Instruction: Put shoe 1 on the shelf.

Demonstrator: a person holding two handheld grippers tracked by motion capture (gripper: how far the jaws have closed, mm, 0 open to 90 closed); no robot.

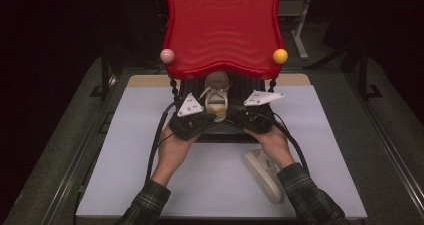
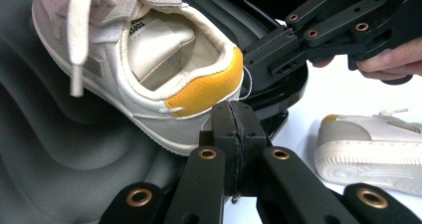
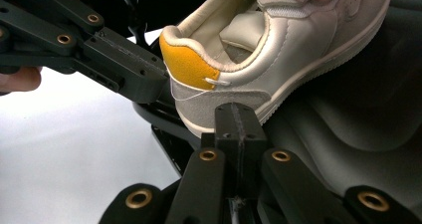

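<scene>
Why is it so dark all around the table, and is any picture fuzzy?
High view: light falls on the white table and red tray; the room around is nearly black. Left gripper view: the shoe is sharp, with the white table behind it washed out by glare. Right gripper view: the nearest jaw links look slightly soft.

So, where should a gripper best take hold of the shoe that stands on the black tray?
Probably the padded heel collar above the yellow heel patch of the white sneaker. The heel faces the person and the shut left gripper and right gripper, and the shoe mouth is open, so come from the heel side, one jaw inside and one outside.
</scene>
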